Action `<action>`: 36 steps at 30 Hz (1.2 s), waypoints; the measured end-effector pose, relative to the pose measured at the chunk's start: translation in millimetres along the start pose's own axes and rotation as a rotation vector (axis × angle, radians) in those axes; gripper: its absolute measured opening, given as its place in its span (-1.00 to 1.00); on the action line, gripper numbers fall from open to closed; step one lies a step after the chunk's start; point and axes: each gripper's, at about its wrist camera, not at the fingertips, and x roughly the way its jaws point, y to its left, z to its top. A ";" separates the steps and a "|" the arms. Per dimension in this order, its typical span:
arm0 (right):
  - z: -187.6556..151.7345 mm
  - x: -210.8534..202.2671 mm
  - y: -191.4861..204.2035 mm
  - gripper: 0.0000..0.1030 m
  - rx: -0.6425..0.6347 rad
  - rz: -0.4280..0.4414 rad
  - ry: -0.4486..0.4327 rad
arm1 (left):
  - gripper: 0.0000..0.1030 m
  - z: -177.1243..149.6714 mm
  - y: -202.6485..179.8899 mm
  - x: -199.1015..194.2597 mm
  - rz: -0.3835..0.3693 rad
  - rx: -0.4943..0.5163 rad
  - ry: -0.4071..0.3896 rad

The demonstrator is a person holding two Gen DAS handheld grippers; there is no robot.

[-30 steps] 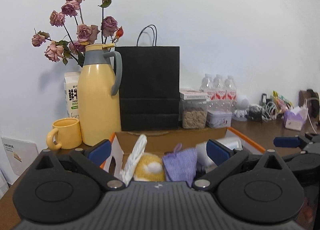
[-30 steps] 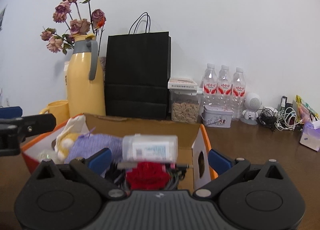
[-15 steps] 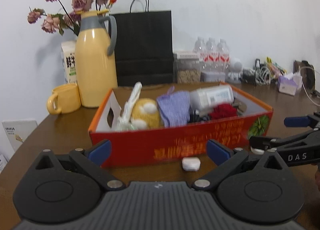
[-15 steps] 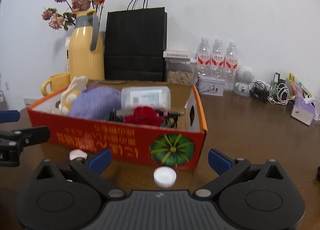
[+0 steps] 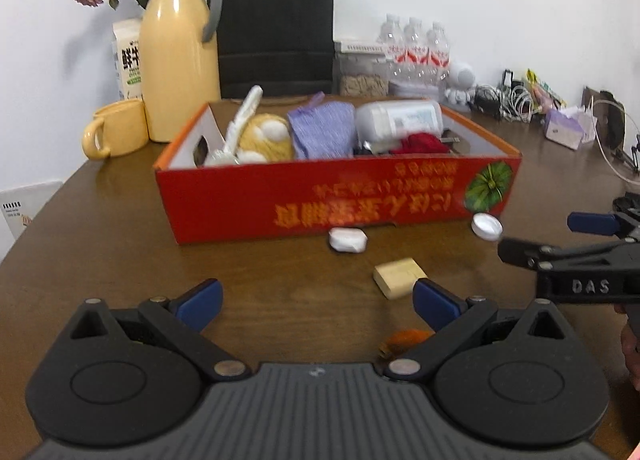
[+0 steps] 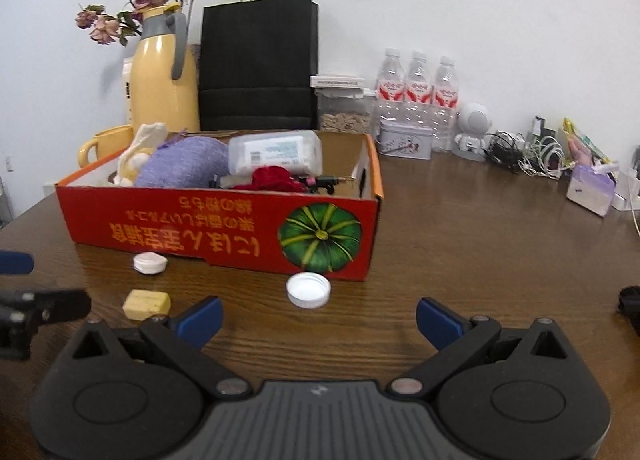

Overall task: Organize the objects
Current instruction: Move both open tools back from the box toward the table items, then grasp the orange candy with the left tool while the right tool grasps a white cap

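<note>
A red cardboard box (image 5: 280, 200) (image 6: 200, 228) sits on the brown table, holding a yellow plush, a purple cloth (image 5: 324, 134), a clear plastic container (image 6: 276, 150) and a red item. In front of it lie a white earbud case (image 5: 348, 239) (image 6: 149, 262), a white bottle cap (image 5: 486, 226) (image 6: 308, 290), a tan block (image 5: 400, 277) (image 6: 146, 304) and a small orange thing (image 5: 402, 340). My left gripper (image 5: 316, 306) is open and empty, short of the tan block. My right gripper (image 6: 318, 320) is open and empty, just short of the cap.
Behind the box stand a yellow thermos (image 5: 180, 56), a yellow mug (image 5: 114, 134), a milk carton, a black paper bag (image 6: 258, 68), a snack jar, three water bottles (image 6: 418, 84) and a tin. Cables, a small white robot figure and a tissue pack (image 6: 592, 188) lie at the right.
Both grippers have pulled back and up from over the box. The box front and the small items on the table before it have come into view.
</note>
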 end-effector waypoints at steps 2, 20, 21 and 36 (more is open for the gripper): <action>-0.6 0.1 -4.4 1.00 0.023 -0.009 0.002 | 1.00 -3.0 -8.4 0.0 0.001 0.000 0.013; -1.9 8.0 -19.9 1.00 0.119 -0.041 0.038 | 0.81 -17.3 -48.1 9.2 0.110 -0.086 0.079; -1.8 8.1 -20.2 1.00 0.119 -0.039 0.038 | 0.75 -16.9 -48.2 9.3 0.115 -0.089 0.079; -2.1 8.9 -20.3 1.00 0.114 -0.037 0.056 | -0.75 -18.9 -46.2 0.5 0.050 -0.066 0.028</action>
